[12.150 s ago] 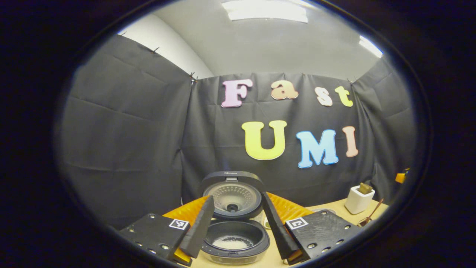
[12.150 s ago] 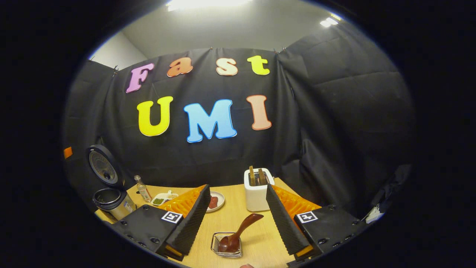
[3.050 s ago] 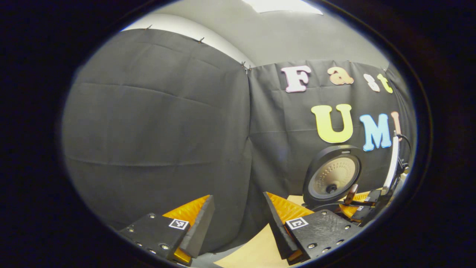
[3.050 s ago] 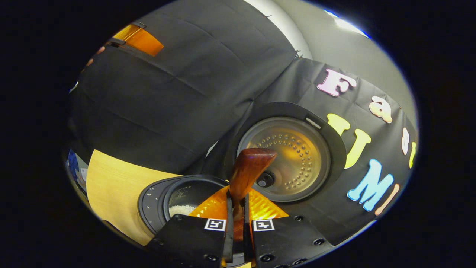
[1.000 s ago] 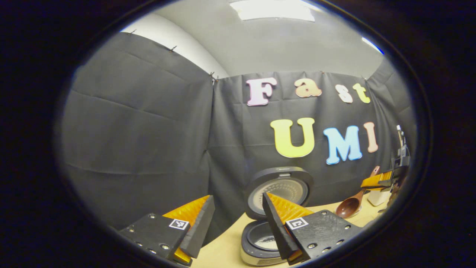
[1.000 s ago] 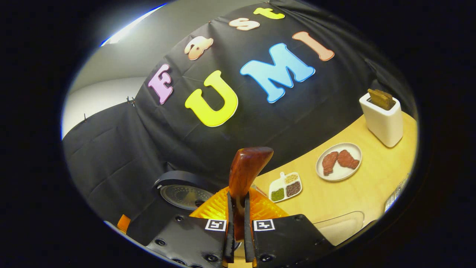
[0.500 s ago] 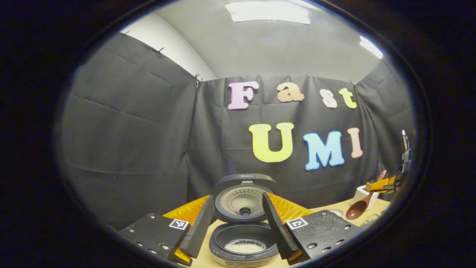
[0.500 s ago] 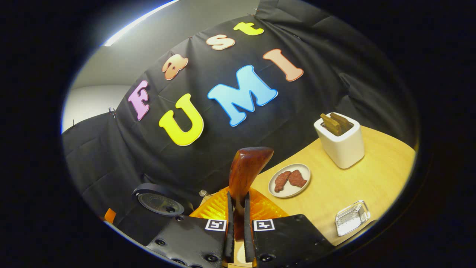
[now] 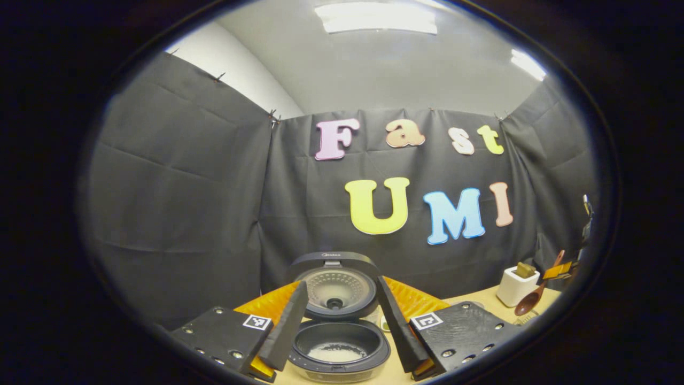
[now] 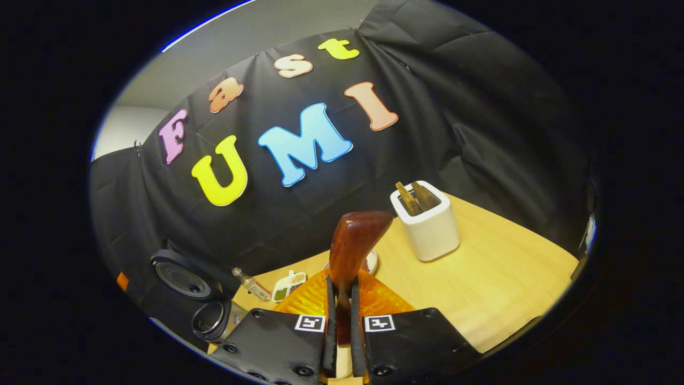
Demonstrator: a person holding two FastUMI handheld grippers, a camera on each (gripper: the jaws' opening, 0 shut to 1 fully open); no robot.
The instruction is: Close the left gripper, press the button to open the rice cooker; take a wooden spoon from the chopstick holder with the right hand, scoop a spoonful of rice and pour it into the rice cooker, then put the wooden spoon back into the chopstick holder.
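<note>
The rice cooker (image 9: 342, 369) stands open in the left gripper view, lid (image 9: 334, 286) upright, a little white rice in its pot (image 9: 338, 352). My left gripper (image 9: 341, 284) is open, its fingers either side of the cooker and short of it. In the right gripper view my right gripper (image 10: 342, 282) is shut on the handle of the wooden spoon (image 10: 354, 243), which points up and away. The left gripper view has the spoon (image 9: 528, 305) at far right, bowl down near the table, held by the right gripper (image 9: 557, 269). The cooker (image 10: 209, 319) sits at lower left.
A white toaster (image 10: 427, 220) with toast stands on the wooden table (image 10: 497, 289), also seen as the toaster (image 9: 515, 286) beside the spoon. A small bottle (image 10: 247, 283), a divided dish (image 10: 288, 286) and a plate (image 10: 371, 262) lie between cooker and toaster.
My right gripper has swung the spoon away from the cooker toward the toaster side and lower. My left gripper has turned back to face the open cooker, still open.
</note>
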